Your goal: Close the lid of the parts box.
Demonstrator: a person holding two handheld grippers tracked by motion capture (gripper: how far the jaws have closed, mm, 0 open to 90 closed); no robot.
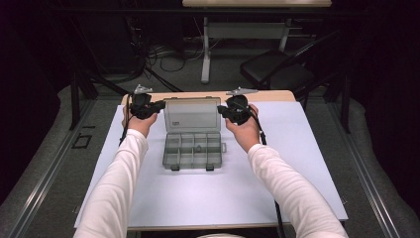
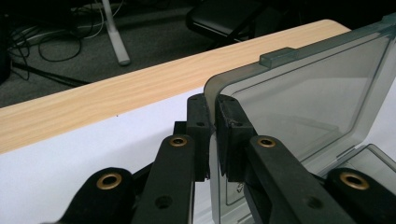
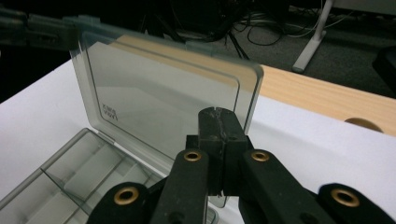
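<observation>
The clear grey plastic organizer box [image 1: 192, 147] is lying open in the middle of the white sheet [image 1: 297, 163] on the table, and its lid [image 1: 192, 115] is standing nearly upright at the far side, toward the wooden table edge [image 1: 267, 95]. The left gripper [image 2: 215, 135] is clamping its jaws on the left edge of the lid. The right gripper [image 3: 217, 135] is holding its jaws pressed together just at the lid's right edge, but I cannot tell if they are pinching it.

We can't read the small print on the lid [image 3: 108, 112], a tiny item in one tray compartment [image 1: 197, 148] is too small to name, and the left gripper view's edge cuts off the lid's far corner.
</observation>
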